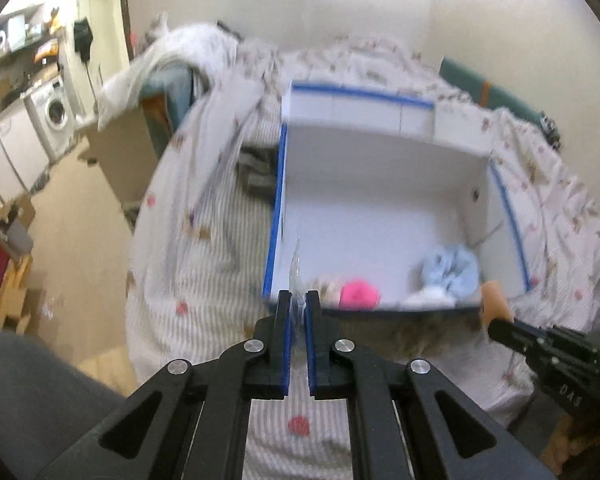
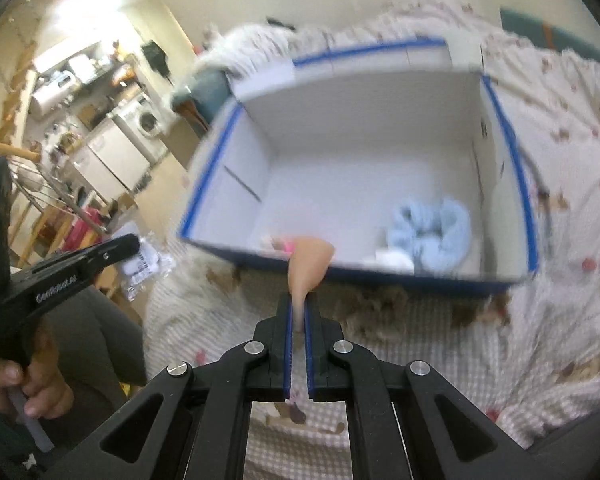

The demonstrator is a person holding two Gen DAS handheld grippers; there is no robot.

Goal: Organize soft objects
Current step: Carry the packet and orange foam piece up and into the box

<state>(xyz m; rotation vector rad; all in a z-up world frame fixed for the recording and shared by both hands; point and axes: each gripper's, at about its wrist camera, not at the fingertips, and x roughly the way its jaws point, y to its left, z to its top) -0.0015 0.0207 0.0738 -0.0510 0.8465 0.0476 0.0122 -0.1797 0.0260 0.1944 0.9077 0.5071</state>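
Observation:
A white cardboard box [image 1: 278, 200] with blue-taped edges lies open on the bed. At its near wall lie a light blue fluffy item [image 1: 452, 270], a pink fluffy item [image 1: 359, 293], a white piece [image 1: 430, 298] and a beige piece [image 1: 328, 286]. My left gripper [image 1: 299, 294] is shut on a strip of clear plastic film [image 1: 297, 268], just outside the box's near left corner. My right gripper [image 2: 299, 298] is shut on a peach soft piece [image 2: 310, 258], held before the box's [image 2: 208, 176] near wall. The blue item [image 2: 432, 232] shows there too.
A patterned quilt [image 1: 204, 280] covers the bed around the box. Dark clothing [image 1: 256, 168] lies by the box's left wall. A washing machine [image 1: 56, 114] and white cabinets stand far left. A hand [image 2: 20, 380] holds the left gripper [image 2: 134, 242], with a clear packet [image 2: 146, 266] below its tip.

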